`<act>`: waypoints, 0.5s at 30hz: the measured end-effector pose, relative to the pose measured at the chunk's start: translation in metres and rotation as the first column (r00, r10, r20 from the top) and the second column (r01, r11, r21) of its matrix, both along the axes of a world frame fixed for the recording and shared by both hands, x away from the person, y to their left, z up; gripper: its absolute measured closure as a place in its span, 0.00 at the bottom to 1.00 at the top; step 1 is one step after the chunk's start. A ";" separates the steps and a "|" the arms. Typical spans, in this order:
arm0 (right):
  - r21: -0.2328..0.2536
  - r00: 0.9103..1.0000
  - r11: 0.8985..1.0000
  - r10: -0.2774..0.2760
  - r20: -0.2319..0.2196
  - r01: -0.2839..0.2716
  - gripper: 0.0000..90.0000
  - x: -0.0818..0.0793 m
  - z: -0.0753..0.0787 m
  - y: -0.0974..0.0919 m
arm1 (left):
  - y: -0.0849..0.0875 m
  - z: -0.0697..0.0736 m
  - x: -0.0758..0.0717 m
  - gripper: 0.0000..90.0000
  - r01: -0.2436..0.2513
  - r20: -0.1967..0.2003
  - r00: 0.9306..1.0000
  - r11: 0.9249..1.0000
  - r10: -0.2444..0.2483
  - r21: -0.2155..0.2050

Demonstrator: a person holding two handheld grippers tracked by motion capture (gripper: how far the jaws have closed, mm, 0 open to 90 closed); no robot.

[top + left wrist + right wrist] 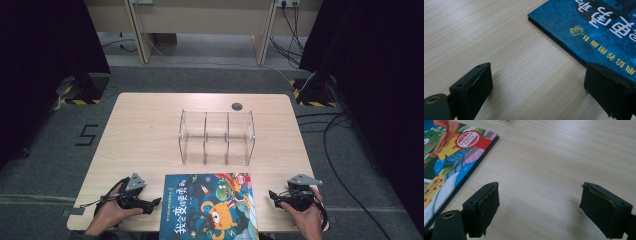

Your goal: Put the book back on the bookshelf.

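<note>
Near the counter's point(150, 130) front edge a picture book point(210, 207) lies flat; left tongs point(152, 204) and right tongs point(274, 196) flank it, both agape, empty. Nothing's started; lifting it toward the clear rack point(217, 137) looks next.

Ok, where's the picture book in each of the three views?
High view: the picture book lies at the near edge, centre, between both claws.
Left gripper view: upper right, blue cover, beside the right jaw.
Right gripper view: upper left, red seal showing.
Shared landmark: the wooden table.
</note>
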State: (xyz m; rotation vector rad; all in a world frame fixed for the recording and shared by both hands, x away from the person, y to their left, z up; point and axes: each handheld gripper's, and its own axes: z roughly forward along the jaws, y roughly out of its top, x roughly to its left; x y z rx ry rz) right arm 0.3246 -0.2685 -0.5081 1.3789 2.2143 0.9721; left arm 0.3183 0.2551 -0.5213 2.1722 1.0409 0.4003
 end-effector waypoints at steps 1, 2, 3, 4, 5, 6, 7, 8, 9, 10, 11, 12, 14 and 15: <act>0.000 1.000 1.000 0.000 0.000 0.000 0.18 0.000 0.000 0.000 | 0.000 0.000 0.000 0.08 0.000 0.000 1.000 1.000 0.000 0.000; 0.007 1.000 1.000 0.007 0.002 -0.007 0.18 -0.001 0.000 0.001 | -0.001 0.000 0.000 0.08 0.001 -0.002 1.000 1.000 -0.001 0.003; 0.013 1.000 1.000 0.010 0.003 -0.010 0.18 -0.002 0.001 0.001 | -0.002 0.001 0.000 0.09 0.006 -0.003 1.000 1.000 -0.006 0.002; 0.025 1.000 1.000 0.017 0.014 -0.017 0.19 -0.004 0.004 0.003 | -0.002 0.001 -0.001 0.11 0.012 -0.002 1.000 1.000 -0.012 -0.002; 0.028 1.000 0.999 0.017 0.022 -0.017 0.22 -0.004 0.005 0.003 | -0.002 0.002 -0.001 0.13 0.014 -0.001 1.000 1.000 -0.014 -0.009; 0.034 0.999 0.999 0.015 0.028 -0.016 0.23 -0.005 0.007 0.004 | -0.002 0.002 -0.002 0.16 0.014 -0.007 1.000 1.000 -0.014 -0.021; 0.043 1.000 0.999 0.015 0.027 -0.016 0.22 -0.006 0.008 0.005 | -0.002 0.003 -0.002 0.16 0.011 -0.018 1.000 0.999 -0.011 -0.034; 0.043 1.000 0.999 0.015 0.027 -0.016 0.22 -0.006 0.008 0.005 | -0.002 0.003 -0.002 0.16 0.011 -0.018 1.000 0.999 -0.011 -0.034; 0.061 0.999 0.998 0.028 0.028 -0.030 0.22 -0.008 0.009 0.008 | -0.003 0.004 -0.003 0.17 0.006 -0.029 1.000 0.999 -0.007 -0.045; 0.061 0.999 0.998 0.028 0.028 -0.030 0.22 -0.008 0.009 0.008 | -0.003 0.004 -0.003 0.18 0.006 -0.029 1.000 0.999 -0.007 -0.045; 0.066 0.999 0.997 0.031 0.029 -0.033 0.22 -0.009 0.010 0.009 | -0.004 0.004 -0.004 0.18 0.010 -0.035 0.999 0.999 -0.011 -0.049; 0.076 0.999 0.996 0.048 0.021 -0.049 0.22 -0.013 0.010 0.013 | -0.007 0.006 -0.006 0.21 0.021 -0.055 0.998 0.997 -0.025 -0.071; 0.080 0.998 0.995 0.056 0.018 -0.057 0.22 -0.015 0.010 0.015 | -0.009 0.007 -0.007 0.27 0.028 -0.059 0.998 0.997 -0.032 -0.074; 0.087 0.998 0.994 0.061 0.014 -0.062 0.22 -0.017 0.009 0.017 | -0.010 0.008 -0.008 0.27 0.033 -0.064 0.997 0.997 -0.038 -0.074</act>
